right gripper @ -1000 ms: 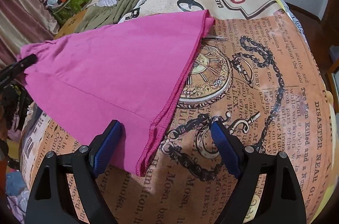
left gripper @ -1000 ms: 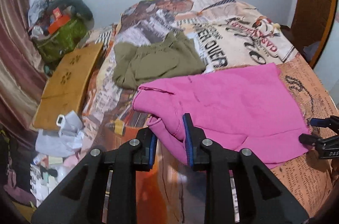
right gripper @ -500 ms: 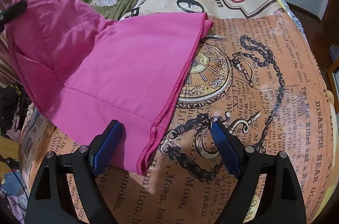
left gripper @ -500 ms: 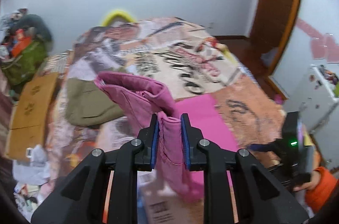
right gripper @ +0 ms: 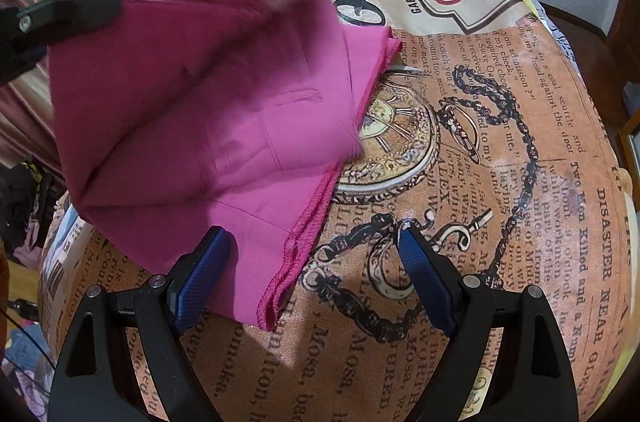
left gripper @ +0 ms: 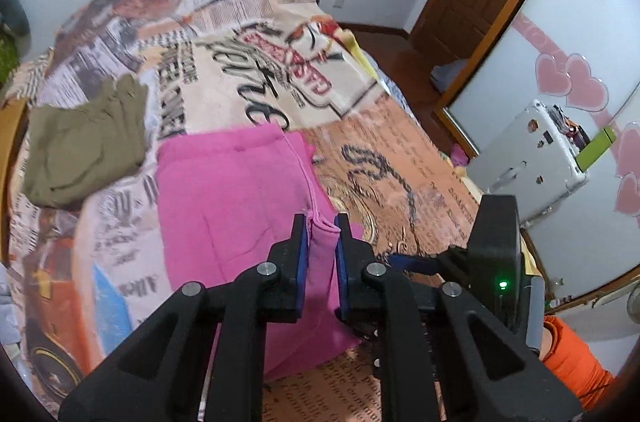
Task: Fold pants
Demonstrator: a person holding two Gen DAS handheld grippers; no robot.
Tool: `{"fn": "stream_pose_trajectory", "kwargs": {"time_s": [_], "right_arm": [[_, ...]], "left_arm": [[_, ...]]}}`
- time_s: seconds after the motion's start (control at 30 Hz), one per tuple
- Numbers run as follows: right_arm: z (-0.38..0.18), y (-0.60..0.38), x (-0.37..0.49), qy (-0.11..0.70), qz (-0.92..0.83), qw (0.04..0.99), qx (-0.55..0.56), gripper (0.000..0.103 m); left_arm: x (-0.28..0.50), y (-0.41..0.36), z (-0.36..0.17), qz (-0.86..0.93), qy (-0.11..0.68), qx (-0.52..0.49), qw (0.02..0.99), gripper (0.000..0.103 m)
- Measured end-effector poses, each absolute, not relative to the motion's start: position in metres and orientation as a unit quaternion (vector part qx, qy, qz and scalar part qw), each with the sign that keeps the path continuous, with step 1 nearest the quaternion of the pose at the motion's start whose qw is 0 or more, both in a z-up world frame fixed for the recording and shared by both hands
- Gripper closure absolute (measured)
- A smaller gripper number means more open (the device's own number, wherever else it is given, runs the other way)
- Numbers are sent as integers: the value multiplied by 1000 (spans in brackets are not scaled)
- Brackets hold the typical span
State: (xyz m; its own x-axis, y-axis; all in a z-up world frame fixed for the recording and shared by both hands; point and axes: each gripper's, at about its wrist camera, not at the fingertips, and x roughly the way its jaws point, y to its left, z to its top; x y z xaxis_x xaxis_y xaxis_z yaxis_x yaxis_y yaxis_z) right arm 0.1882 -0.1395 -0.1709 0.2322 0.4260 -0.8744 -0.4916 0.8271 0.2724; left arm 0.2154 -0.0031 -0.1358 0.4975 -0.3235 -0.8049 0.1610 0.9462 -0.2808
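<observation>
Pink knit fabric, the pants [left gripper: 240, 206], lies on the newspaper-print bedspread [right gripper: 500, 182], with one end lifted and carried over the part that rests flat. The left gripper [left gripper: 320, 222] pinches a thick bunch of that lifted end between its blue pads, jaws narrow on the cloth, apparently so the raised layer can be laid across the lower one as a fold. The right gripper [right gripper: 316, 250] sits low at the pants' near hem corner with its jaws spread wide, one finger over the cloth and the other over bare bedspread, holding nothing; it seems placed to steady or catch that corner. A folded olive garment [left gripper: 84, 150] lies just beside the pants, on the side away from the right gripper.
</observation>
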Motion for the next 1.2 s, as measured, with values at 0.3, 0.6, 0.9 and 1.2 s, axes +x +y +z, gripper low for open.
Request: {"fn": "stream_pose_trajectory", "kwargs": {"time_s": [0.3,0.6,0.9,1.2], "right_arm": [[-172,-140,188,547,293,784,-27,18],[-166,-154,185,552,290,782,-20,18],[-168,-170,185,554,286,782,-11,18],[-173,-173,179,559,297,774,-5,18]], "left_arm": [[215,-12,-149,-137,495,-55,856,90],[224,-31,-165,-172,533,-26,828,67],[212,-30,-141,-181,500,-1,847,49],[205,-41,-197,-153,565,100,805,49]]}}
